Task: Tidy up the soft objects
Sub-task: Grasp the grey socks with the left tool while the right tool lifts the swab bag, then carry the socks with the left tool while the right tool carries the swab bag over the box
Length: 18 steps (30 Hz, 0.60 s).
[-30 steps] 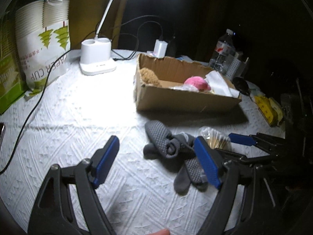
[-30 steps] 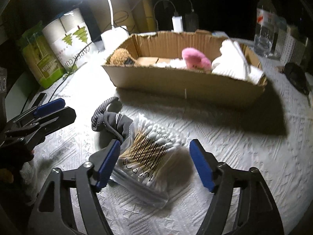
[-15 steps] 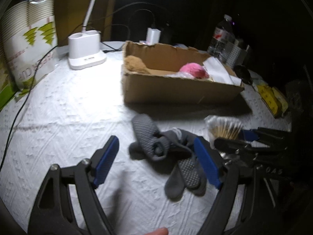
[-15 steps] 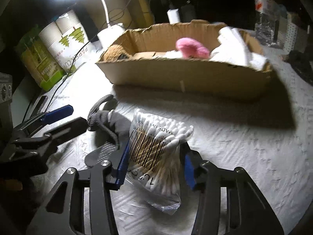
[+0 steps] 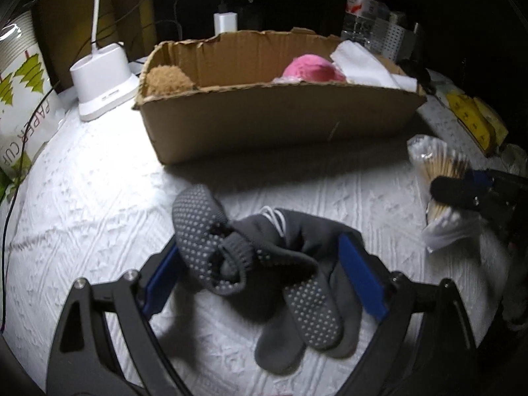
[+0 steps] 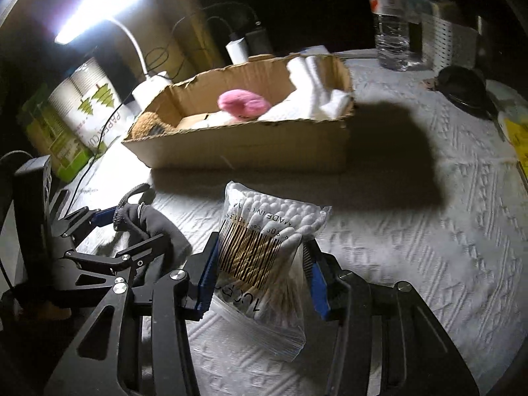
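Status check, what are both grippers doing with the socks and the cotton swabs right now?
Left gripper opening, fingers astride grey socks. Right gripper shut on cotton swab bag. Cardboard box ahead, path clear.

Two tongs are showing: the left tongs (image 5: 260,277) and the right tongs (image 6: 260,274). One bundle of grey socks (image 5: 264,264) is lying on the table (image 5: 99,198); how many socks are making it up cannot be told, though at least three dotted soles are showing. One bag of cotton swabs (image 6: 264,247) is sitting there, and one cardboard box (image 5: 280,115) is standing behind. Inside the box, one brown plush (image 5: 166,81), one pink plush (image 5: 312,69) and one heap of white cloth (image 5: 366,66) are resting. One desk lamp (image 5: 102,79), one water bottle (image 6: 391,23), one white charger (image 5: 225,22) and one pack of paper cups (image 6: 89,105) are standing around.
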Motion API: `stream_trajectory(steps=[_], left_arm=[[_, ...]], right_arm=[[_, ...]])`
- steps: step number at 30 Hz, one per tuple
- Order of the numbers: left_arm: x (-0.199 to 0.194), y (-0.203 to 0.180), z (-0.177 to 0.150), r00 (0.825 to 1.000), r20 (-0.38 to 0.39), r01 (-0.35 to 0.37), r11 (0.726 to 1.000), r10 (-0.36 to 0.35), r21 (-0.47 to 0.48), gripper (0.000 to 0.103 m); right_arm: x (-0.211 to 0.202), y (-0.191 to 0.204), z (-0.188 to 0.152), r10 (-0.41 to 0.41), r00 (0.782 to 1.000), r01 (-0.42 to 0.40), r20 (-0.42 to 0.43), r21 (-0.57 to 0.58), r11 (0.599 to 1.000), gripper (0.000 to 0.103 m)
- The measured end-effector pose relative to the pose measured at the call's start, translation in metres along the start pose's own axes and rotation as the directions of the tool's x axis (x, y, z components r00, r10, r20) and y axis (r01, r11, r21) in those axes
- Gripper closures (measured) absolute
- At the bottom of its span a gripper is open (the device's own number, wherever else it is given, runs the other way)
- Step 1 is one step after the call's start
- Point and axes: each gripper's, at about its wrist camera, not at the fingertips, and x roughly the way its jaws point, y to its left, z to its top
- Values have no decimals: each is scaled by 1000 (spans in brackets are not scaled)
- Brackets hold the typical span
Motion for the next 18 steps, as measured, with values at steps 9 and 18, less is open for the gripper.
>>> stream_trajectory(steps=[9,18], left_arm=[[-10,-17,3,996,6,85,995,-85,54,67],[-38,-12,10,990,57,128,991,-129,25,68]], right_arm=[[-14,-4,9,32,999,-33,35,5,999,53],[-25,2,19,37,998,-36,58,-22,999,53]])
